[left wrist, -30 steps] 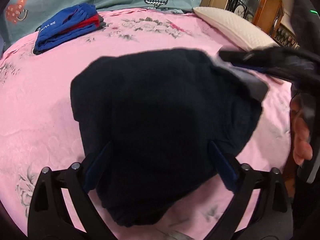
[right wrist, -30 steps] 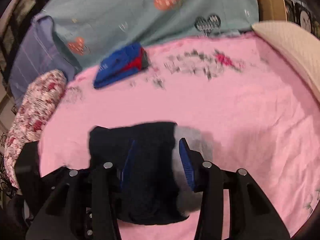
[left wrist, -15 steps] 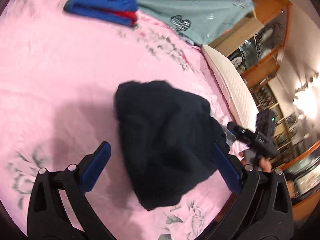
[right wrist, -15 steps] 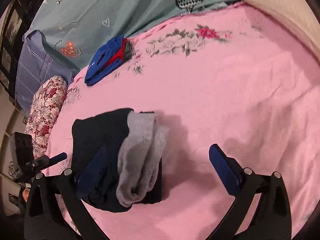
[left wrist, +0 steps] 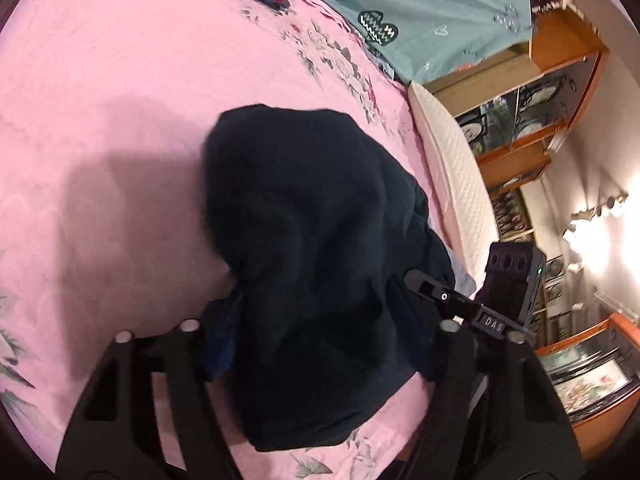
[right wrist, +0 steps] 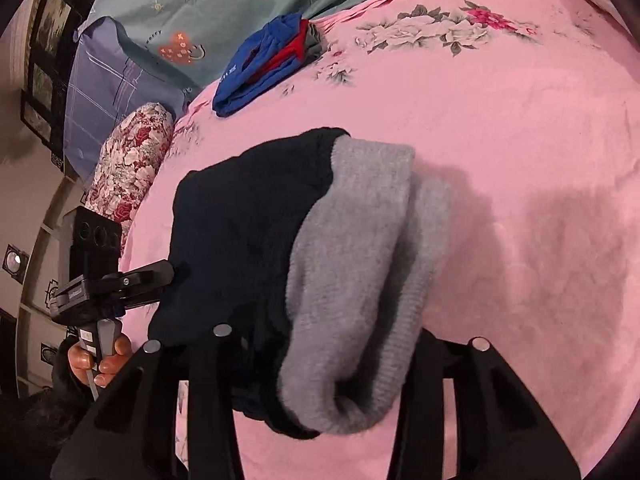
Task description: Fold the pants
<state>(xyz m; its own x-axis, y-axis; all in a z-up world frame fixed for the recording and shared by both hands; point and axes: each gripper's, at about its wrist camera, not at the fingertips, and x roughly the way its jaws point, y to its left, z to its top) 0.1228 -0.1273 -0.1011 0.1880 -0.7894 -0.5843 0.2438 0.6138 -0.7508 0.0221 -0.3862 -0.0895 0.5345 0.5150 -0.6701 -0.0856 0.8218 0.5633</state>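
Observation:
The dark navy pants [left wrist: 312, 216] lie bundled on the pink floral sheet [left wrist: 120, 100]; their grey lining [right wrist: 360, 280] shows in the right wrist view. My left gripper [left wrist: 320, 336] is shut on the near end of the pants [right wrist: 248, 232], its blue pads mostly hidden by cloth. My right gripper [right wrist: 320, 356] is shut on the bundle at the grey part. Each gripper shows in the other's view: the right one [left wrist: 448, 300] at the bundle's right side, the left one [right wrist: 152, 276] at its left edge.
A folded blue and red garment [right wrist: 272, 60] lies at the far side of the bed. A teal cover [left wrist: 420, 12], a white pillow [left wrist: 452, 168], a floral bolster [right wrist: 128, 168] and wooden cabinets [left wrist: 540, 100] ring the bed.
Both grippers were open around the pants half a second ago; now both have come in and shut on the bundle from opposite sides.

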